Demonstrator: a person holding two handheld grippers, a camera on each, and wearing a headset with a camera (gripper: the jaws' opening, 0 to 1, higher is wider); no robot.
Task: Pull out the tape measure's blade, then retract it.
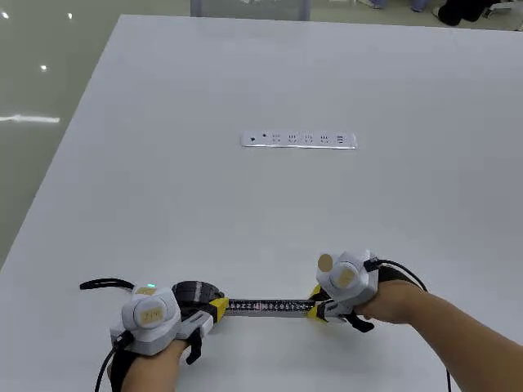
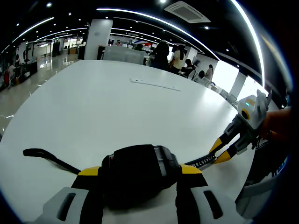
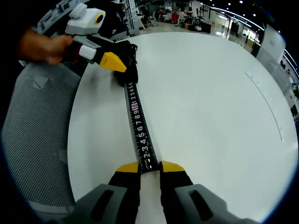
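Note:
A black tape measure case point(image 1: 197, 296) point(image 2: 140, 173) rests on the white table near its front edge, and my left gripper point(image 1: 206, 312) point(image 2: 140, 175) is shut on it. Its black wrist strap point(image 1: 105, 284) point(image 2: 46, 157) trails off to the left. The blade point(image 1: 268, 307) point(image 3: 138, 126) is drawn out a short way to the right, lying flat with white numbers showing. My right gripper point(image 1: 314, 309) point(image 3: 149, 166) is shut on the blade's end, its yellow fingertips point(image 3: 172, 166) pinching it. The left gripper with the case point(image 3: 126, 58) shows at the far end of the blade in the right gripper view.
A white power strip point(image 1: 299, 140) point(image 2: 154, 84) lies flat in the middle of the table, well beyond the grippers. The table's left edge point(image 1: 57, 167) drops to a shiny floor. A mesh chair point(image 3: 32, 140) stands by the near edge. People sit in the background.

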